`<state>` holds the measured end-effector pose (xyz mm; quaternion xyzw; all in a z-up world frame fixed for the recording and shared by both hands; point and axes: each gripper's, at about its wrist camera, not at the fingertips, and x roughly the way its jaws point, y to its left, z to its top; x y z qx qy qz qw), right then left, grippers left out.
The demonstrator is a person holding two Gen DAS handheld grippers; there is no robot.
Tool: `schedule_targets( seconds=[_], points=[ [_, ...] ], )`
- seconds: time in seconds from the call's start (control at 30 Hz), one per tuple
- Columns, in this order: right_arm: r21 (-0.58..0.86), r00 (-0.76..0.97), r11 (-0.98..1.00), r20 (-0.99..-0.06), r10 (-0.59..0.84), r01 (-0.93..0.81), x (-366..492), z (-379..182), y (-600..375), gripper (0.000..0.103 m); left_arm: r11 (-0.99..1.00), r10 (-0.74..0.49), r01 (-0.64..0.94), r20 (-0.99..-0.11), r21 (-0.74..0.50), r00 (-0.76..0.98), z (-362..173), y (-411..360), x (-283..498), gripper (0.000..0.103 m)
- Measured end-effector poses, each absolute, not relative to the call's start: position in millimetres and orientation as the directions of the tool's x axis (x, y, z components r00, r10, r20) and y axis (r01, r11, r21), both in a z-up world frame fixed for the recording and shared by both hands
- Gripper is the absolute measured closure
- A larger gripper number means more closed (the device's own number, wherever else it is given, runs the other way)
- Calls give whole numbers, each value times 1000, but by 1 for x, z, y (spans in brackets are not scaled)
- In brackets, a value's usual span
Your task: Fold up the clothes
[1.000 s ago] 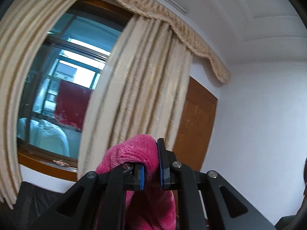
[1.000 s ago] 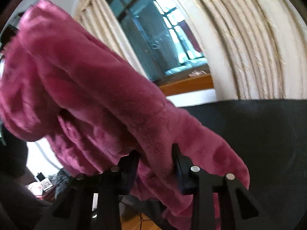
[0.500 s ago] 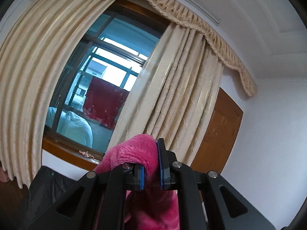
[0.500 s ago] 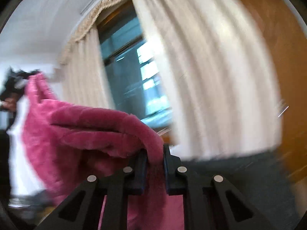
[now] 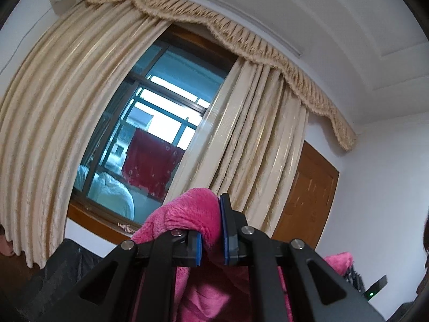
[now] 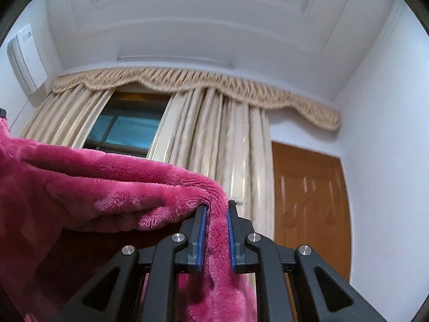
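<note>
Both cams tilted up at the room, so most of the pink fleece garment [image 6: 88,182] is out of frame. No table or floor visible; what it hangs over can't be told. Type of garment (top, robe, blanket) also can't be told: only bunched folds show.

Left wrist view: left gripper [image 5: 211,238] at lower centre, jaws narrow, clamped on a rounded hump of the fleece [image 5: 190,214] that bulges up and to the left of the pads. The rest drops behind the gripper body and is cut off by the bottom edge. A small pink patch at lower right, partly behind the black frame, next to a dark device with a green LED [image 5: 371,293]; too small to identify. Right edge: a dark sliver, probably the person, unclear.

Right wrist view: right gripper [image 6: 216,234] lower centre, jaws narrow, pinching a fold of the same fleece. From the pads the fabric runs left as a thick, taut band to the left edge of the frame; a strip hangs down between the fingers and out of the bottom. Underside of the band is in dark shadow, no detail.

Fabric: plush, deep pink, short pile, slightly blurred at left.

Background: beige curtains [image 6: 214,145], window [image 5: 150,145], wooden door [image 6: 308,209], wall AC unit [image 6: 25,59] at upper left.
</note>
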<state>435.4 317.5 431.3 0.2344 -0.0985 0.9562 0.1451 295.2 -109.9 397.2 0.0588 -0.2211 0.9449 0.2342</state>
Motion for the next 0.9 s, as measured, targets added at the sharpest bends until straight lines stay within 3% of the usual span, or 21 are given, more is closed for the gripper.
schedule_targets(
  seconds=[0.23,0.37,0.63,0.9],
  points=[
    [-190,-812,-884,512,281,-426,456,432,301,88,-836,378,-430,211,-341,-902,395,-99,293,89],
    [-234,-870,-886,400,288,-401,424,420,300,88,-847,373,-385,106,-367,-922,378,-92,245,89],
    [-324,-953,-900,22,301,-292,294,350,311,88,-866,378,-255,-231,-429,-896,298,-69,75,88],
    [-341,-868,-924,-389,309,-176,128,229,336,88,-926,321,-115,-592,-359,-739,151,-10,-141,88]
  ],
)
